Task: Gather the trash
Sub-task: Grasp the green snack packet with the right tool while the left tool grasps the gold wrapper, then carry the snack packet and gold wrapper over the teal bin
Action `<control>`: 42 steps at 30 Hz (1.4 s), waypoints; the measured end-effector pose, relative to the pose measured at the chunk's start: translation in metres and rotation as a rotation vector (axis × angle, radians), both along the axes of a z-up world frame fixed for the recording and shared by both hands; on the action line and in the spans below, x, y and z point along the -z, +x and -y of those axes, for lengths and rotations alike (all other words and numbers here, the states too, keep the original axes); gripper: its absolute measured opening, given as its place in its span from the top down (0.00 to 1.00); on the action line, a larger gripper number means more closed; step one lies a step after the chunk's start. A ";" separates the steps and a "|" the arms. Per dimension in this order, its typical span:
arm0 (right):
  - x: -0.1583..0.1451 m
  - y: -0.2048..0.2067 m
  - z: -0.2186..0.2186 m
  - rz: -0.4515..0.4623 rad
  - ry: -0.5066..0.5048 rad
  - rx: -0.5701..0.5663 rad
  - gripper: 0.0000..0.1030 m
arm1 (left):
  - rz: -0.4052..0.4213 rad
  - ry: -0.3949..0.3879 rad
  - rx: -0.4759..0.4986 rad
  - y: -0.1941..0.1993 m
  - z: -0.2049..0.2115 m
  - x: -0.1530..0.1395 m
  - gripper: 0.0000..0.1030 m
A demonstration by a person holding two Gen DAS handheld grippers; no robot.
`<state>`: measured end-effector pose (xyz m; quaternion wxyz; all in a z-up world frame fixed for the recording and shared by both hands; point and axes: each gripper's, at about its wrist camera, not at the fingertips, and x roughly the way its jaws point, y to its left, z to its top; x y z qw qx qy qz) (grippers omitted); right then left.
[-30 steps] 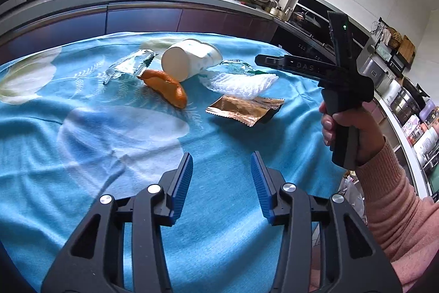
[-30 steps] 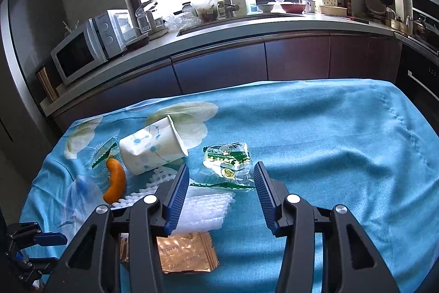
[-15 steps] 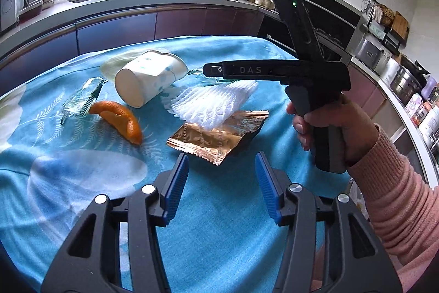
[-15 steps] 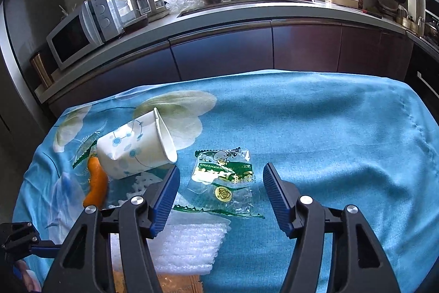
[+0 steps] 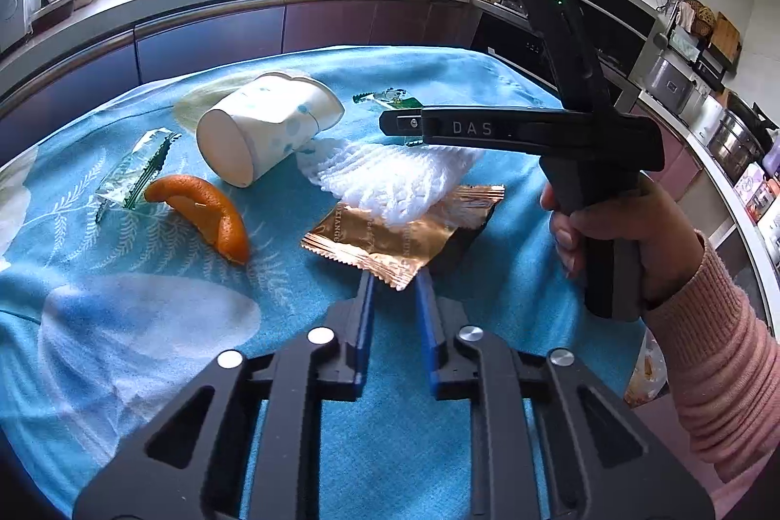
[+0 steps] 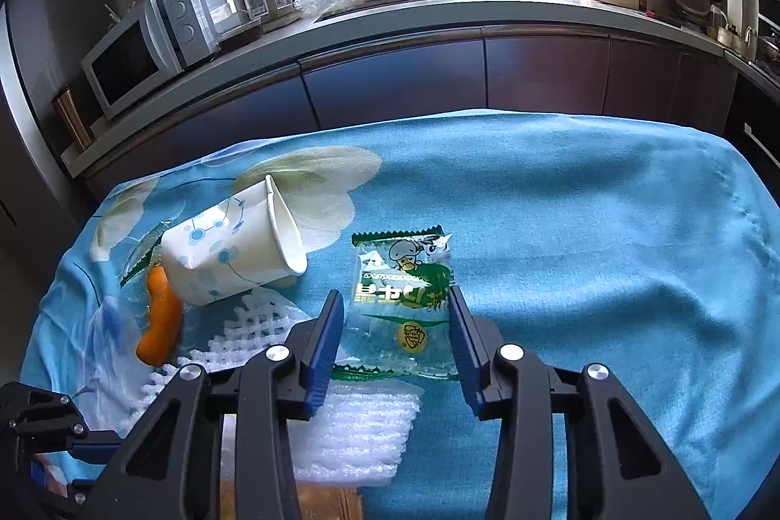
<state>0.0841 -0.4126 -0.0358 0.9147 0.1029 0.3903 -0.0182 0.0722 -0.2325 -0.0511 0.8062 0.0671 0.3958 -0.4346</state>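
Note:
Trash lies on a blue flowered cloth [image 5: 146,325]: a tipped paper cup [image 5: 268,130], an orange peel [image 5: 214,218], a white foam net [image 5: 390,179], a gold wrapper [image 5: 390,237], a clear green-edged wrapper [image 5: 136,169] and a green snack wrapper [image 6: 402,291]. My left gripper [image 5: 395,276] is closing, with the gold wrapper's near corner between its pads, which still stand a little apart. My right gripper [image 6: 397,325] is low over the green snack wrapper and closing. That wrapper lies between its blue pads with a small gap on the left side.
A hand in a pink sleeve [image 5: 707,325] holds the right gripper [image 5: 395,125], which hangs above the foam net. A kitchen counter [image 6: 438,18] with a microwave [image 6: 146,42], bottles and dishes runs behind the table. The cloth's right half [image 6: 609,252] is bare.
My left gripper moved forward to the gold wrapper and its jaws narrowed sharply. My right gripper came down over the green snack wrapper; its jaws widened, then narrowed around it.

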 end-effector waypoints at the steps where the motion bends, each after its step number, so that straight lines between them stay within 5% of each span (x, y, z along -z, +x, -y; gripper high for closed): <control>1: -0.001 -0.002 0.001 0.005 0.004 0.002 0.61 | 0.003 -0.005 -0.003 0.001 -0.001 -0.001 0.89; 8: -0.003 -0.017 0.002 0.022 0.056 -0.009 0.61 | -0.002 -0.018 -0.017 0.004 -0.009 -0.002 0.89; 13: 0.003 -0.027 -0.001 0.014 0.116 -0.027 0.61 | -0.011 -0.014 -0.040 0.002 -0.016 0.003 0.68; 18: 0.002 -0.038 -0.008 0.022 0.147 -0.046 0.61 | -0.033 -0.026 -0.072 0.008 -0.021 0.005 0.67; 21: 0.004 -0.042 -0.014 0.014 0.163 -0.068 0.61 | -0.059 -0.038 -0.080 0.011 -0.024 0.006 0.83; 27: 0.000 -0.050 -0.019 0.030 0.166 -0.069 0.61 | -0.084 -0.050 -0.104 0.016 -0.033 0.008 0.96; 42: -0.031 -0.075 -0.026 0.132 0.147 -0.069 0.61 | 0.017 -0.082 -0.196 -0.010 -0.120 -0.026 0.98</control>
